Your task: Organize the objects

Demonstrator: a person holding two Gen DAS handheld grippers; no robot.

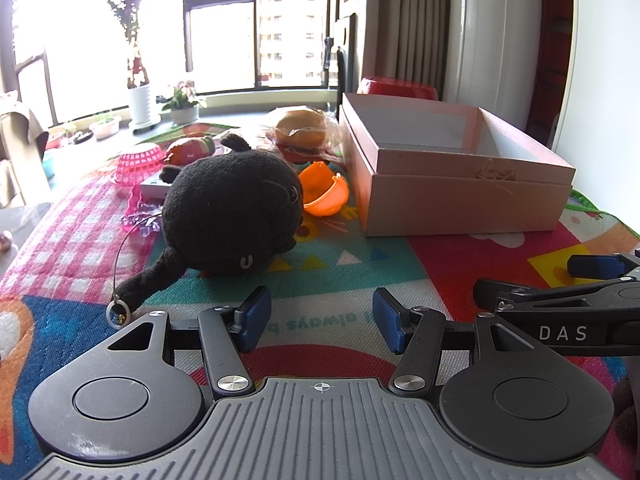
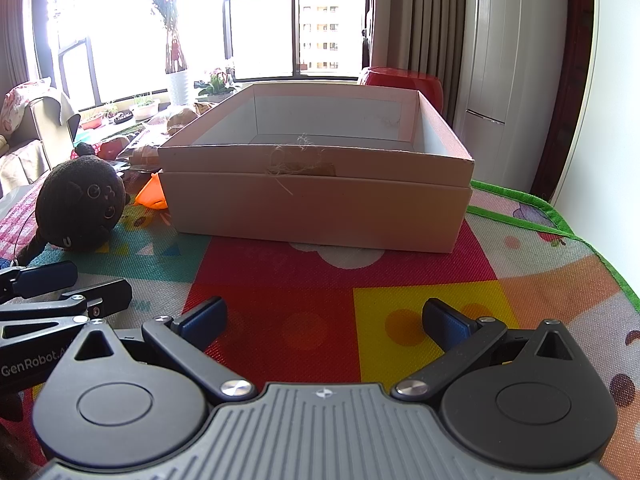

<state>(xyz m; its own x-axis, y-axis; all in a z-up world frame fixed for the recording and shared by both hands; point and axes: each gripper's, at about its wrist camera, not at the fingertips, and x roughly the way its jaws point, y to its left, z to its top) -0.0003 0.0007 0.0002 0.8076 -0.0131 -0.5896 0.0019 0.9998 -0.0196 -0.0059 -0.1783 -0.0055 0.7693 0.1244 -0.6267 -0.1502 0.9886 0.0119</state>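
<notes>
Your colourful mat [image 2: 420, 280] covers the table under everything. On it, the biggest thing is the open cardboard box [image 2: 320, 200], straight ahead of your right gripper [image 2: 324, 320] and off to the right of your left gripper [image 1: 322, 324]; what shows of its inside is bare. Left of the box lies the black plush toy [image 1: 232, 216] on its side, its tail reaching toward your left gripper. Between plush and box sits an orange plastic toy [image 1: 324, 194]. Behind these are a wrapped burger toy [image 1: 304, 130] and a pink basket [image 1: 138, 162]. Both your grippers hang over the mat with jaws apart, gripping nothing, the right set wider.
</notes>
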